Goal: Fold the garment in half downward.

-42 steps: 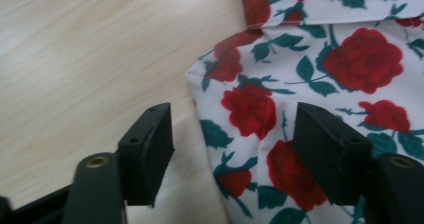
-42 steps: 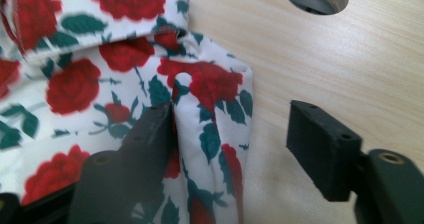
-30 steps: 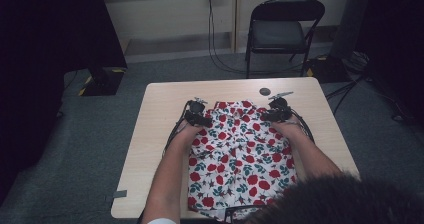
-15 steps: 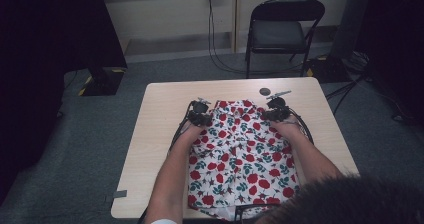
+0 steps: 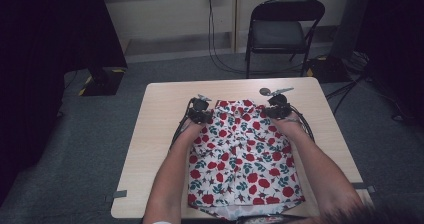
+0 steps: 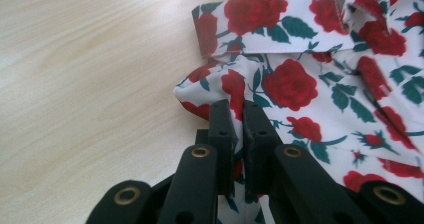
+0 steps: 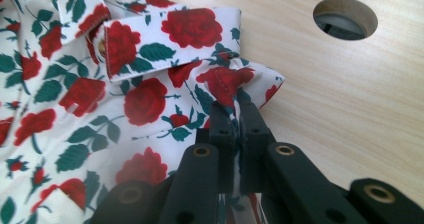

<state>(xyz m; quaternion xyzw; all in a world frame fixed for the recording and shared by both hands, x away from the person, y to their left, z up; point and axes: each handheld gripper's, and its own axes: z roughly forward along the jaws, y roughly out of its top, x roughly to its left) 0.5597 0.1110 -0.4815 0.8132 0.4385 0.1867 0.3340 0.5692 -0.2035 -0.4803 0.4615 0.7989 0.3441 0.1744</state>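
A pale wooden table [image 5: 160,149] bears a rose-print shirt [image 5: 240,159] lying flat, collar at the far end. Near that collar, the left gripper [image 6: 239,115] pinches a fold at the shirt's left shoulder, jaws closed on cloth; the right gripper [image 7: 234,109] clamps the opposite shoulder, beside the table's round hole [image 7: 345,18]

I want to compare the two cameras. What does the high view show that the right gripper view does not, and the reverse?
High view alone: the black chair, the left tool and both forearms, the whole shirt. Right gripper view alone: fabric pinched in a fold between the right tool jaws, a collar button. Both: the rose-print shirt, the wooden table, its round hole, the right tool.
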